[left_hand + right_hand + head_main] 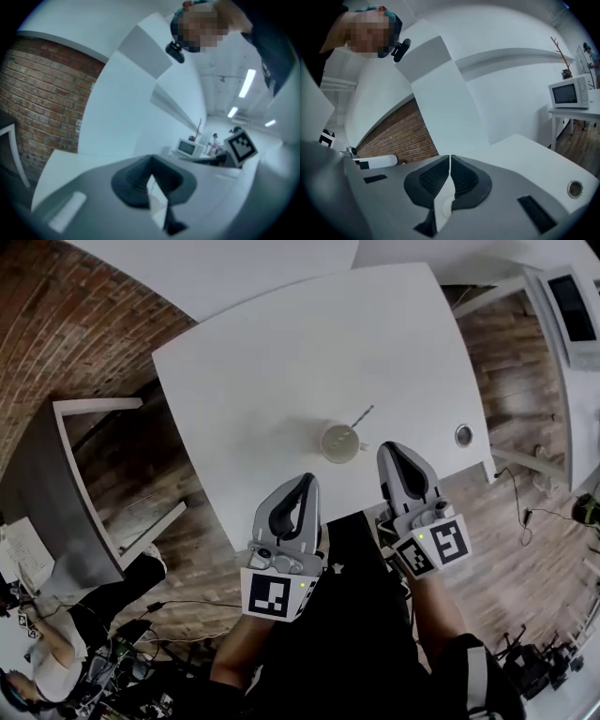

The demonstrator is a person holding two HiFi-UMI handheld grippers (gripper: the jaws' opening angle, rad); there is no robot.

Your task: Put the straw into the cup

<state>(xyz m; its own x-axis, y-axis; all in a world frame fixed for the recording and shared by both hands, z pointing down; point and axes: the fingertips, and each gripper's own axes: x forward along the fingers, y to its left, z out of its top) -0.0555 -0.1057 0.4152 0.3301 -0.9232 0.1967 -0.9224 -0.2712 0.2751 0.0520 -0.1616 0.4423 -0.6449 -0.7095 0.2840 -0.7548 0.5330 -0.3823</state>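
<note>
Your left claw (303, 482) and right claw (393, 450) were closed, empty, near the cup (339, 442) holding the straw (363, 414) on the desk (262, 362).

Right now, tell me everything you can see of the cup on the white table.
The cup is small, round and pale cream, seen from above with its open mouth up. It stands upright on the white table, near the front edge. A small nub sticks out at its right side, perhaps a handle. Nothing stands in it. The straw lies flat just behind it to the right; whether its end touches the rim is unclear. Nothing else touches the cup.
</note>
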